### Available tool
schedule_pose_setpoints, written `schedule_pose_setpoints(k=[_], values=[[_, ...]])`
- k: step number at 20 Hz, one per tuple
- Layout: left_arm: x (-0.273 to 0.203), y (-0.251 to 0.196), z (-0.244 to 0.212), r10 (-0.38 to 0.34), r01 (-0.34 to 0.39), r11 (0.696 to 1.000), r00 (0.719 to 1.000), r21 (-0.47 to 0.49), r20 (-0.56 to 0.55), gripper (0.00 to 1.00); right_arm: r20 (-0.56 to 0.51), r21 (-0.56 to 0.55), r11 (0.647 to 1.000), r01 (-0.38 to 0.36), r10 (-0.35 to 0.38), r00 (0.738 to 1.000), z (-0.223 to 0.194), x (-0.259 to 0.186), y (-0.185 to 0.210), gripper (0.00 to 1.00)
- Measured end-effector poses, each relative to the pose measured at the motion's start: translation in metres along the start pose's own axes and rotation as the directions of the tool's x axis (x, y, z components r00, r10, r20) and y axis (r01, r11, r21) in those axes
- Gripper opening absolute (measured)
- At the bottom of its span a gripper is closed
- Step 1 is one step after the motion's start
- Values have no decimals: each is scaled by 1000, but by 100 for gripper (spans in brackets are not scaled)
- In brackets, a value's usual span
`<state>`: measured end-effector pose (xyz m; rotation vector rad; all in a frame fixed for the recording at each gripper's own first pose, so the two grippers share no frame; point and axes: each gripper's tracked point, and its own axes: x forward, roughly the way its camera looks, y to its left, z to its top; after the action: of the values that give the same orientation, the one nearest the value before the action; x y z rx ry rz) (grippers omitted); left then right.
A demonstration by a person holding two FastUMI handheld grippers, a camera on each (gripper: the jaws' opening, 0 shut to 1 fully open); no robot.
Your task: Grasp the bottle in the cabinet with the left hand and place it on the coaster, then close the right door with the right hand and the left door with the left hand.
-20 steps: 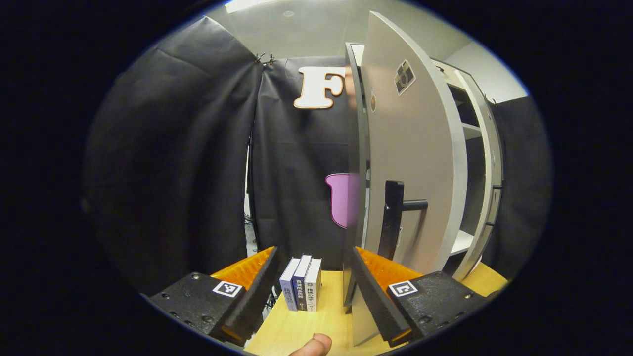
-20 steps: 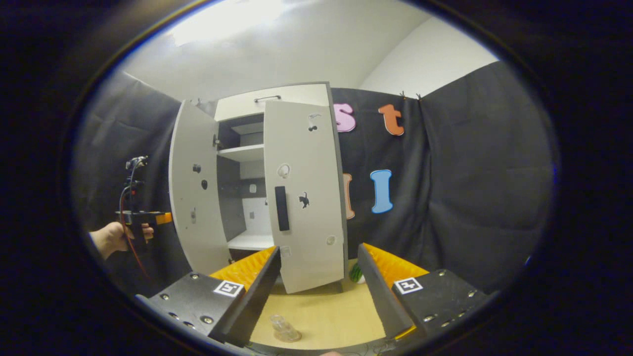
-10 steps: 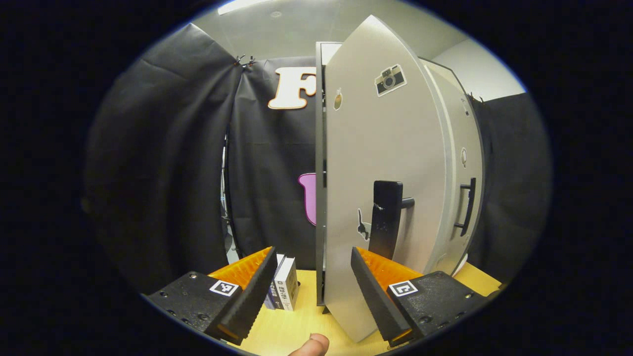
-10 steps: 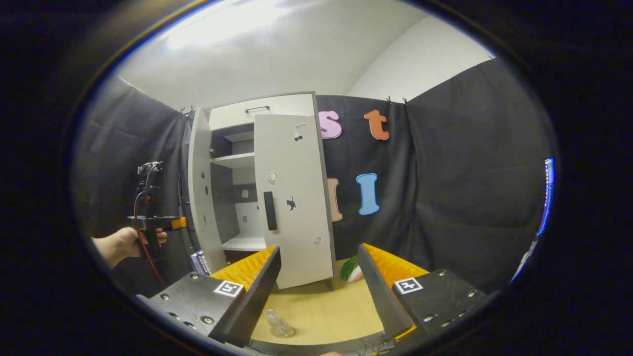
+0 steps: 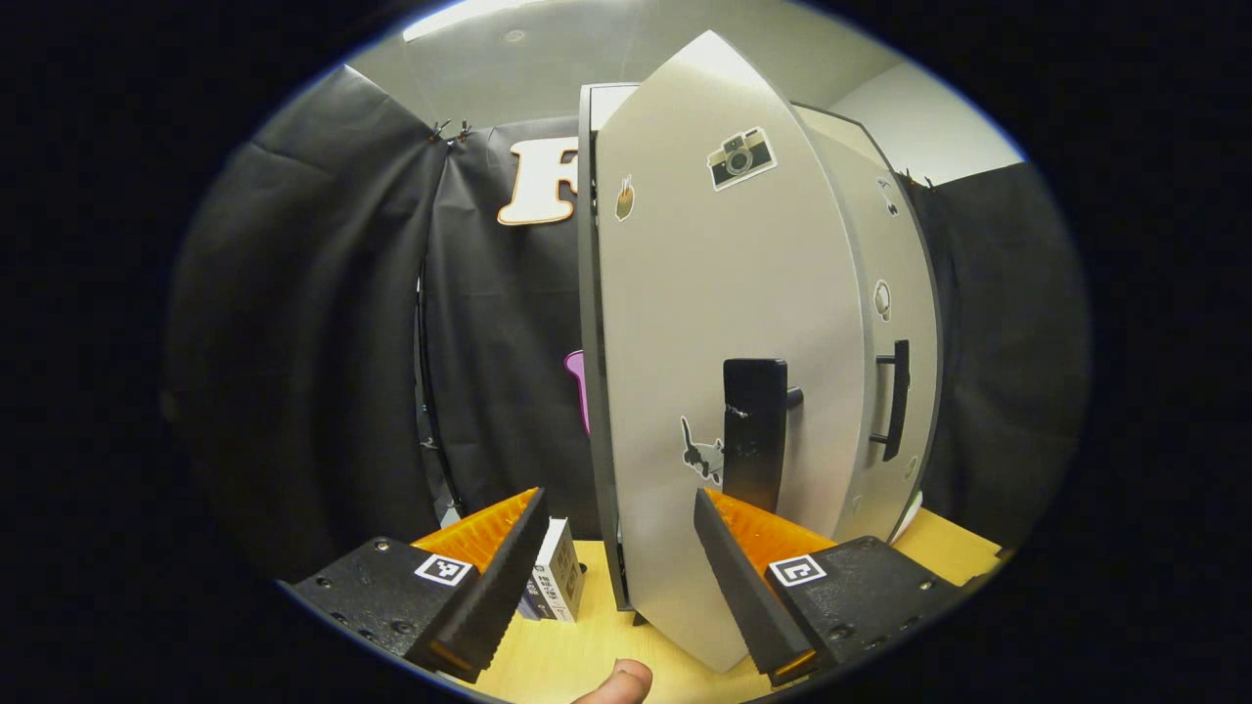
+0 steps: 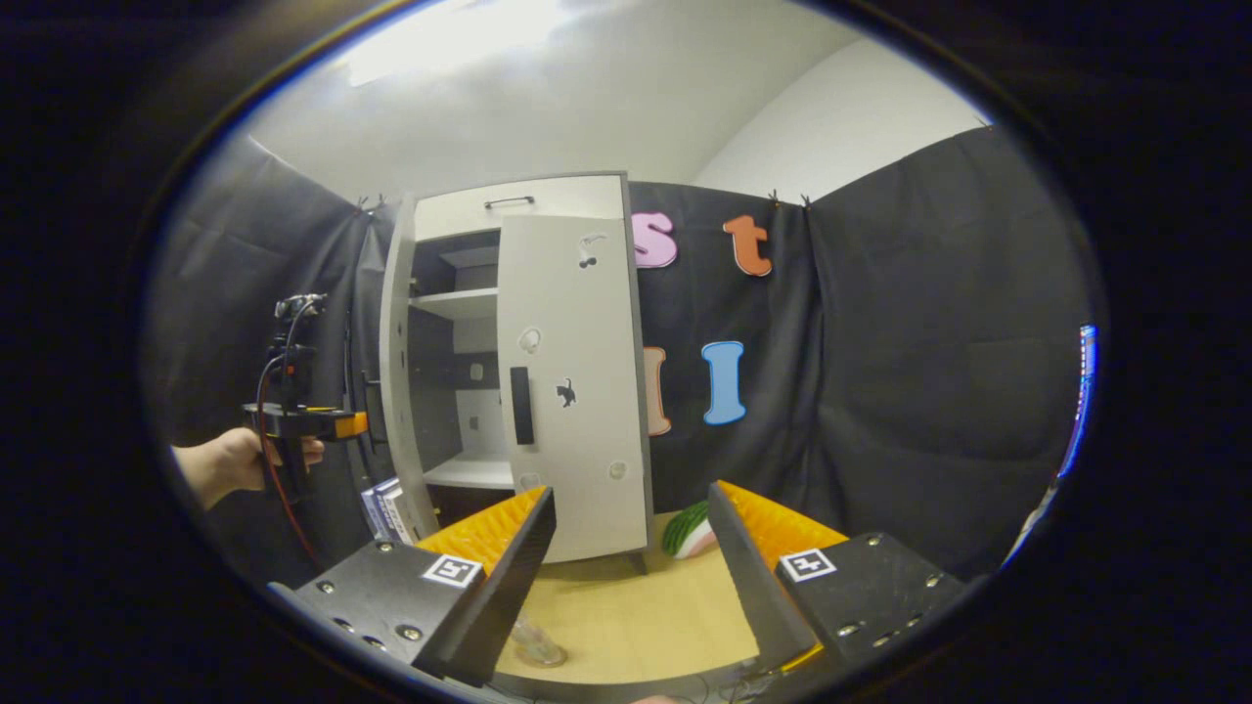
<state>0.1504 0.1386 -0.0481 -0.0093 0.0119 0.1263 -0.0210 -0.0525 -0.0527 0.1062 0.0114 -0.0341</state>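
Since a second ago left door (image 5: pixel 724 323) swings further toward shut, interior gap narrower in both views. Left gripper (image 5: pixel 621 567) jaws open, nothing between them; door face sits just beyond the tips, black handle (image 5: pixel 754 445) just above the right jaw, long axis vertical. A thumb tip (image 5: pixel 618 682) shows at the bottom edge. Books (image 5: pixel 554 584) stand on the surface (image 5: pixel 548 665) left of the door edge. Right gripper (image 6: pixel 631 577) jaws open and empty, well back from the cabinet (image 6: pixel 509 362). Right door (image 6: pixel 572 381) looks nearly shut; left one still ajar, with the left gripper and the hand (image 6: pixel 230 464) holding it just left of it. Bottle (image 6: pixel 533 645) sits on the near surface by the right gripper's left jaw; coaster under it can't be made out. Judgement: left gripper is nearer, push goes forward and rightward on the panel.
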Motion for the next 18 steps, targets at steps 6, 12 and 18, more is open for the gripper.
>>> schedule_pose_setpoints(k=[6,12,18], values=[[11,-16,0,-27,27,1000,1000,17,8,91,15,6,1000,-9,9,1000,-6,24,4,95],[21,-39,6,-70,70,998,997,7,33,95,11,-2,1000,-17,17,1000,-9,41,5,95],[34,-65,9,-106,106,994,994,-6,22,91,11,2,1000,2,-2,1000,0,47,0,95]])
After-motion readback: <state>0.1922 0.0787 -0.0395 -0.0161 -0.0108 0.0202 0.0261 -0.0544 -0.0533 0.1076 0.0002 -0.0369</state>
